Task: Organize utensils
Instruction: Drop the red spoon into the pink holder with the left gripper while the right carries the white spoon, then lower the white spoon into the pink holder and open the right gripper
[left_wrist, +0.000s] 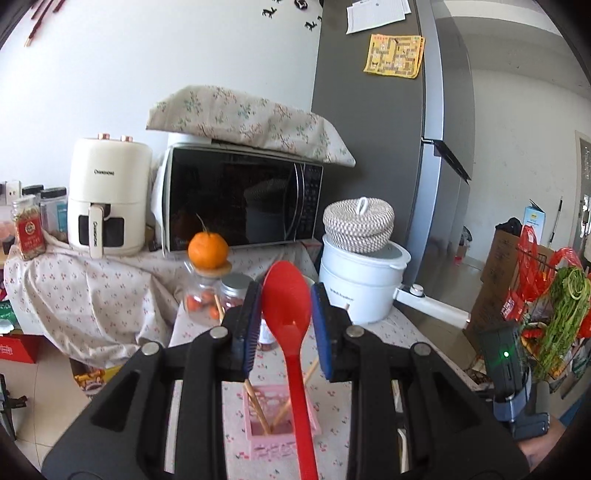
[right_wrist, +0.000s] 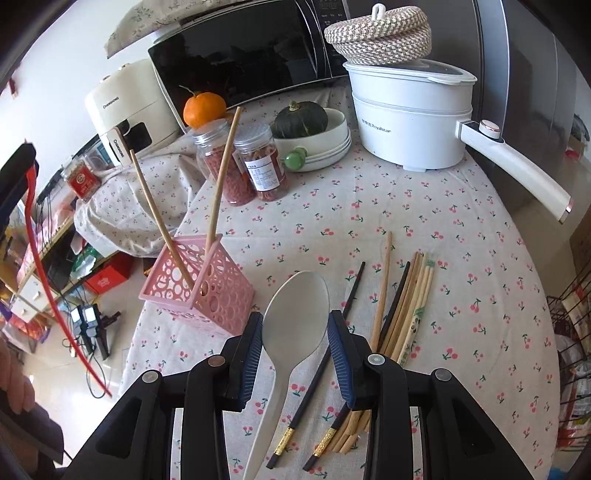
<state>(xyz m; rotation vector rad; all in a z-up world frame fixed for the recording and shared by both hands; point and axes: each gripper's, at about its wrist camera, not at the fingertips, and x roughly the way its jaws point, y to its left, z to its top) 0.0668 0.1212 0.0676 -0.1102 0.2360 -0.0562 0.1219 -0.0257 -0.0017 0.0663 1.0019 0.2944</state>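
My left gripper (left_wrist: 286, 295) is shut on a red spoon (left_wrist: 290, 317), bowl end up, held above the pink perforated holder (left_wrist: 310, 417) that has two wooden chopsticks in it. In the right wrist view the holder (right_wrist: 221, 291) stands on the cherry-print tablecloth at the left. My right gripper (right_wrist: 295, 332) is shut on a white spoon (right_wrist: 291, 325), bowl forward, over the table. Several wooden and black chopsticks (right_wrist: 399, 314) lie loose on the cloth just right of it. The red spoon's handle (right_wrist: 44, 280) shows at the far left.
Two jars (right_wrist: 243, 166), an orange (right_wrist: 204, 109), a bowl with a green squash (right_wrist: 314, 136) and a white electric pot (right_wrist: 410, 122) with a long handle stand at the table's back. A microwave (left_wrist: 240, 199) and air fryer (left_wrist: 107, 199) sit behind. A wire rack (left_wrist: 546, 302) stands at the right.
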